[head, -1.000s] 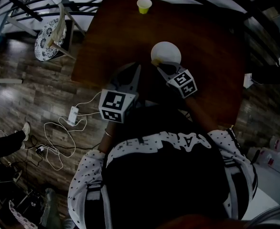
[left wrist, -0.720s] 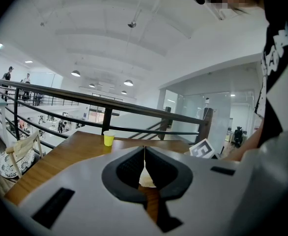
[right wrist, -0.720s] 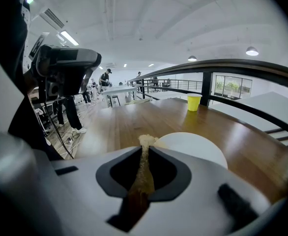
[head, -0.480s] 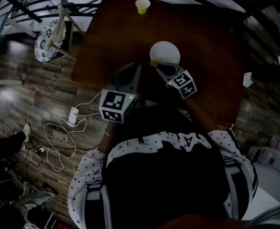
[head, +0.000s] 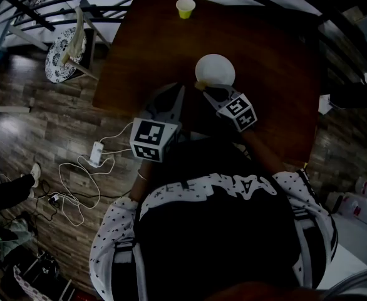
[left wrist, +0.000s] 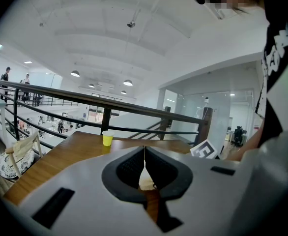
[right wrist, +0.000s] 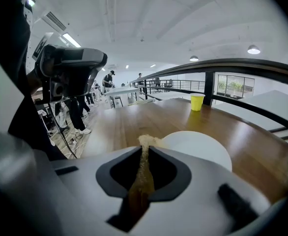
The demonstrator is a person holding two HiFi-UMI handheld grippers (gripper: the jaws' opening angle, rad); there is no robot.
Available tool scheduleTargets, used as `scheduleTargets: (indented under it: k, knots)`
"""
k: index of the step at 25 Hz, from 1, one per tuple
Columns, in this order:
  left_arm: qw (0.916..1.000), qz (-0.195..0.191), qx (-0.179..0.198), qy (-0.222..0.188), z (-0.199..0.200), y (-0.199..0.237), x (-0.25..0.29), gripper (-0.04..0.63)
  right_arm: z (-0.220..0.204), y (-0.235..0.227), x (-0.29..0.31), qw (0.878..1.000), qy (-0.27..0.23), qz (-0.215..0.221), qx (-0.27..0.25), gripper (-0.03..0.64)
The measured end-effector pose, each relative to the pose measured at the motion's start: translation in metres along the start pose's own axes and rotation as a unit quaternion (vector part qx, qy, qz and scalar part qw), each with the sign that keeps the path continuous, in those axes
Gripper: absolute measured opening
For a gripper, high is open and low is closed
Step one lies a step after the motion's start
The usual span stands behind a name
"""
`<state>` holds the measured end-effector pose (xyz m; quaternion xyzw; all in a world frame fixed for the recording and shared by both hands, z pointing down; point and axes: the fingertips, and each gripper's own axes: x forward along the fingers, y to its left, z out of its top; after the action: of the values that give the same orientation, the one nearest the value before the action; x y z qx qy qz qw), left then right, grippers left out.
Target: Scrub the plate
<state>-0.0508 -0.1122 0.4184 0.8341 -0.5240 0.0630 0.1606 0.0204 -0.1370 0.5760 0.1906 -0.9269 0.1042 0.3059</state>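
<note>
A white plate (head: 215, 69) lies on the brown wooden table (head: 277, 55). My right gripper (head: 205, 89) is shut on a thin tan scrub pad (right wrist: 145, 146), whose tip reaches the plate's near-left rim (right wrist: 198, 149). My left gripper (head: 178, 93) hovers just left of it over the table, its jaws shut (left wrist: 144, 151) with nothing between them. A pale bit of the plate (left wrist: 145, 180) shows through the gap behind those jaws. The right gripper's marker cube (left wrist: 204, 150) shows to the right in the left gripper view.
A small yellow cup (head: 185, 7) stands at the table's far edge by a black railing (right wrist: 242, 65); it also shows in the left gripper view (left wrist: 107, 138). A chair (head: 67, 46) and cables (head: 83, 168) sit on the wood floor to the left. People stand in the distance (right wrist: 80, 107).
The right gripper with the pad has edged slightly left along the plate's near rim. The left gripper has stayed put.
</note>
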Motion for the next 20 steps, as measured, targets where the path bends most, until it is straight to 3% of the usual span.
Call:
scheduleTargets:
  k: [9, 20]
  knots:
    - [1.0, 0.0, 0.0, -0.001, -0.002, 0.001, 0.002, 0.015, 0.002, 0.0, 0.0, 1.0, -0.009, 0.0, -0.002, 0.049]
    - [1.0, 0.003, -0.004, 0.002, -0.002, 0.008, 0.004, 0.015, 0.024, -0.028, -0.008, 0.998, -0.047, -0.034, -0.003, 0.049]
